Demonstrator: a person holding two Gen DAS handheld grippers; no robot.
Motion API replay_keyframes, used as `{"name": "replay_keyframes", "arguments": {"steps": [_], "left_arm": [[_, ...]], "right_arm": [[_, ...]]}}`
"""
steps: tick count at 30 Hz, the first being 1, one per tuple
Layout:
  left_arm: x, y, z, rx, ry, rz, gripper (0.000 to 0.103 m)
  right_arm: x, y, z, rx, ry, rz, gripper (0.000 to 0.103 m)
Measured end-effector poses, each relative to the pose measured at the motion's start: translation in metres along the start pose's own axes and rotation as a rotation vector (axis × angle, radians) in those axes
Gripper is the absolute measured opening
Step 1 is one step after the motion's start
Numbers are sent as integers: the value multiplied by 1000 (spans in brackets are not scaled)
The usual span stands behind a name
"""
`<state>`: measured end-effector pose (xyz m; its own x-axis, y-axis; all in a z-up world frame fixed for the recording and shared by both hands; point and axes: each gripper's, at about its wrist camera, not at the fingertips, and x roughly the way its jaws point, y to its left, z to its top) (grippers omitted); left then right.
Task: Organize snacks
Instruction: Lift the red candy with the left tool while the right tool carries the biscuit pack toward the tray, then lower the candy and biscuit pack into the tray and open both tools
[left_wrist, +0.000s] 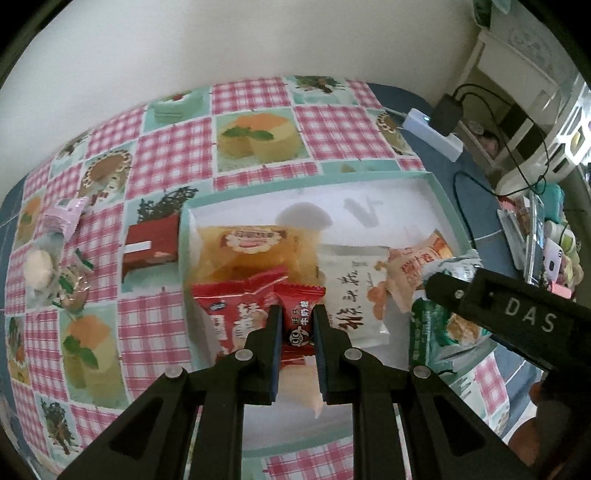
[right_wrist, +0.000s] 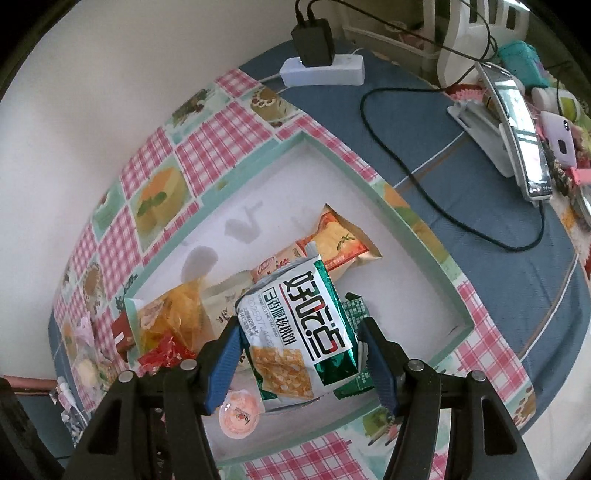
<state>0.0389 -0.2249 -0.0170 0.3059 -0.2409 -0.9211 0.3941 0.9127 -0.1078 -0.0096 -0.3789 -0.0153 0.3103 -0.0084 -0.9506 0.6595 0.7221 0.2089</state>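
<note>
Pointing steeply down over the white tray (left_wrist: 439, 192), the left hand-held gripper (left_wrist: 298, 317) pinches a small red candy packet (left_wrist: 300, 317) between its closed blue pads. Beside it, the right hand-held gripper (right_wrist: 301, 339) also angles downward, its jaws clamped on the sides of a green-and-white cracker packet (right_wrist: 299, 332) above the same tray, which sits on the checked cloth of the desk (left_wrist: 155, 155).
</note>
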Motion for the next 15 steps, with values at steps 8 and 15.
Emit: {"name": "replay_keyframes", "arguments": {"steps": [8,15], "left_arm": [[1,-4,-1,9,10,-14,29],[-1,6,0,-20,14,-3,48]], "right_arm": [[3,1,0,-1,13,-7,67],[6,4,0,-6,24,-12,68]]}}
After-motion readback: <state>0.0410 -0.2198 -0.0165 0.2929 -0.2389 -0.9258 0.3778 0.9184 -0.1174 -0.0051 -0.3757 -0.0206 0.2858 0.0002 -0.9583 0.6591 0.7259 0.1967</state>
